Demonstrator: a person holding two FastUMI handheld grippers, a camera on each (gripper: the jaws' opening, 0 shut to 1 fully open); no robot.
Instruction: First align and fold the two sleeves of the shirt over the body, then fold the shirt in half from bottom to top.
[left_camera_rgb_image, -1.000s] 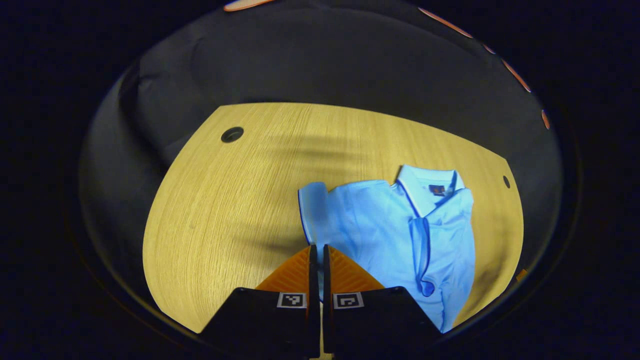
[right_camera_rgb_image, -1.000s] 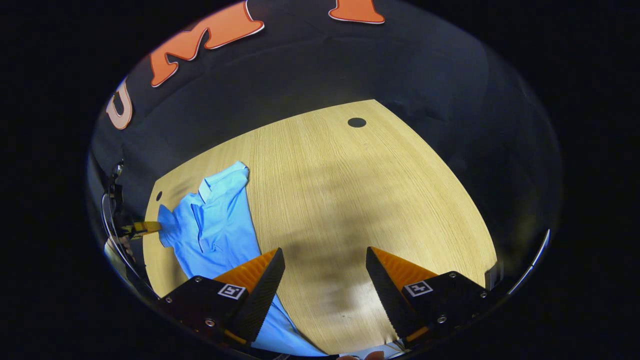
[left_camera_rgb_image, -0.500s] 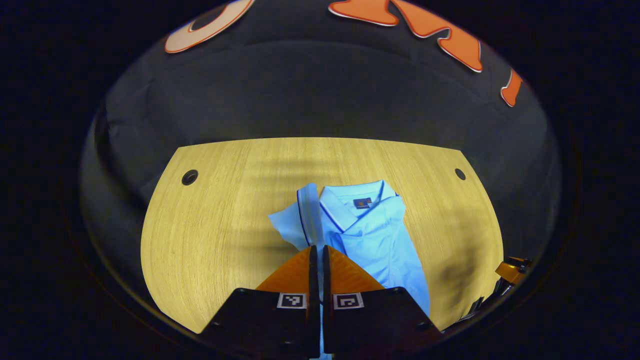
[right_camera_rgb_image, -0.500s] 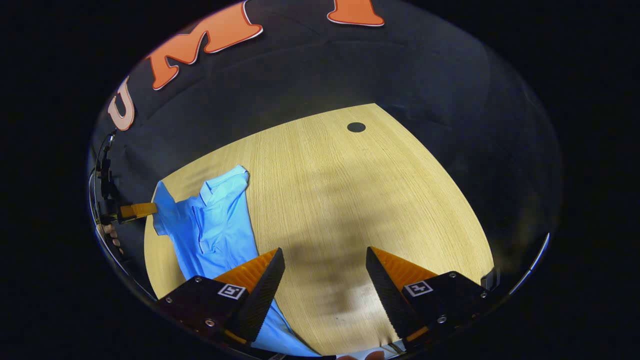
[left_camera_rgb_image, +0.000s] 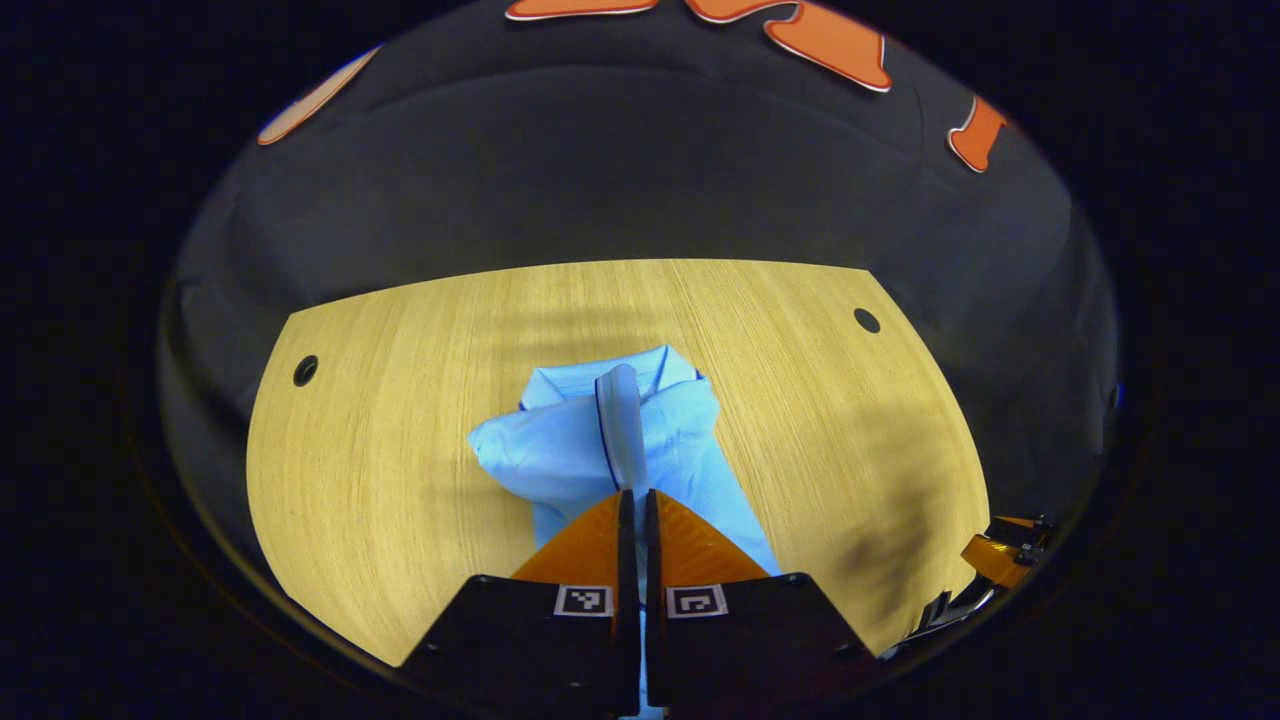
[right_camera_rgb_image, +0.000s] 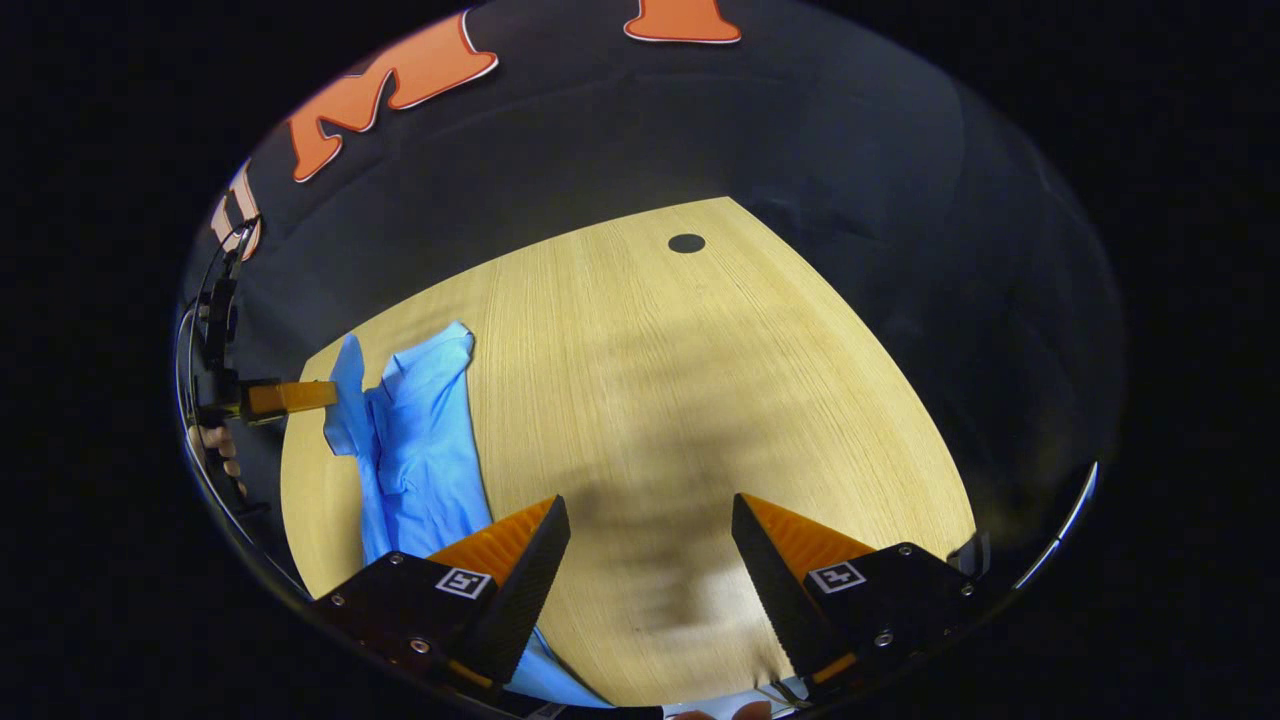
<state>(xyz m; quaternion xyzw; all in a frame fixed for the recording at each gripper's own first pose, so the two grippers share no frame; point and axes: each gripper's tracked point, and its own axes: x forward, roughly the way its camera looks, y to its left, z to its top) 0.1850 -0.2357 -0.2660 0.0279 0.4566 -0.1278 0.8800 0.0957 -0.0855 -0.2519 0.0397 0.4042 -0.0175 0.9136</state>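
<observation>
Left gripper (left_camera_rgb_image: 633, 495): fingers pressed together on the sleeve (left_camera_rgb_image: 620, 425) of the light blue shirt (left_camera_rgb_image: 690, 450), its dark-trimmed cuff edge standing up between the tips. The sleeve is lifted over the shirt body, which lies on the wooden table (left_camera_rgb_image: 420, 400) (collar at the far end, partly covered). Right gripper (right_camera_rgb_image: 650, 530): jaws wide apart, nothing between them, above bare table with the shirt just off to its left. The other gripper shows at that view's left edge, on the sleeve.
</observation>
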